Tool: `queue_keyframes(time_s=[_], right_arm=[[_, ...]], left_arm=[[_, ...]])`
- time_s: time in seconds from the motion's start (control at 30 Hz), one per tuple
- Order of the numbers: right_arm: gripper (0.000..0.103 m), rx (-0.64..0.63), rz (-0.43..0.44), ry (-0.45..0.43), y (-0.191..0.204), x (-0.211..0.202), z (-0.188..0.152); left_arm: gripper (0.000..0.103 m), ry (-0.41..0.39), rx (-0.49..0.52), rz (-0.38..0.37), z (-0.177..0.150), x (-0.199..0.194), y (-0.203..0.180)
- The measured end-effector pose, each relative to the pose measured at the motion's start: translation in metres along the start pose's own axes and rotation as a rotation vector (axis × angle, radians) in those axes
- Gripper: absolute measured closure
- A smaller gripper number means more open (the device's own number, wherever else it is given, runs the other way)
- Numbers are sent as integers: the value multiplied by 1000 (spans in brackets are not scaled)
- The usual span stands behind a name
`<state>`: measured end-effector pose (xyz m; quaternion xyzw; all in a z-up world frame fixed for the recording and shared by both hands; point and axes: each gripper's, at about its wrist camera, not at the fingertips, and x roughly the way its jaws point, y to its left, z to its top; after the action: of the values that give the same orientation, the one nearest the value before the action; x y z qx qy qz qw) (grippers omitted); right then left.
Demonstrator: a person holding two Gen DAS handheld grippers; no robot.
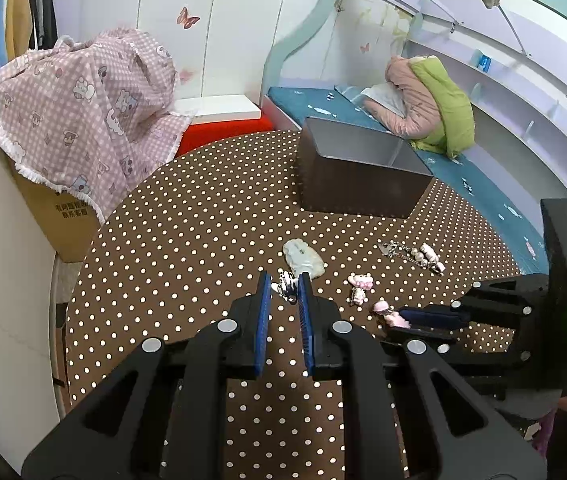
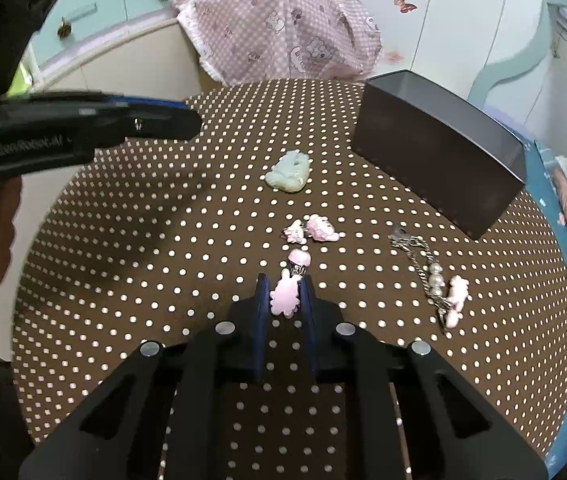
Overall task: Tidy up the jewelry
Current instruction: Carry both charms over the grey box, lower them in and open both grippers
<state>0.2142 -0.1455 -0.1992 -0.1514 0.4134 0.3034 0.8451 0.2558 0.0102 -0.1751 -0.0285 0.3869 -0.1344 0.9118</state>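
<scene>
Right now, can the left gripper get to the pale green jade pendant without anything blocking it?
Probably not yet. The left gripper is shut on a small silver charm, so its jaws are occupied. The jade pendant lies just beyond its fingertips on bare tablecloth, with nothing between.

Matt dotted tablecloth (image 2: 163, 240); glossy pale-green pendant (image 2: 288, 171); metallic chain (image 2: 415, 254).

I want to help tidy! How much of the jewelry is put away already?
Nothing shows inside the dark box yet. The left gripper pinches a small silver charm; the right gripper pinches a pink charm. The green pendant, pink earrings and chain still lie out.
</scene>
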Motion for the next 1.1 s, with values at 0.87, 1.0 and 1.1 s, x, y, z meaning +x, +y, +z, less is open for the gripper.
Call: queue_keyframes(time_s=[0.87, 1.0, 1.1], right_arm=[[89, 119, -79, -276, -117, -74, 111], [89, 155, -64, -244, -132, -53, 120], [88, 183, -57, -203, -142, -35, 123]], left_arm=[[89, -175, 136, -121, 165, 19, -53], [89, -120, 132, -146, 182, 51, -59], [88, -71, 133, -148, 188, 75, -62]])
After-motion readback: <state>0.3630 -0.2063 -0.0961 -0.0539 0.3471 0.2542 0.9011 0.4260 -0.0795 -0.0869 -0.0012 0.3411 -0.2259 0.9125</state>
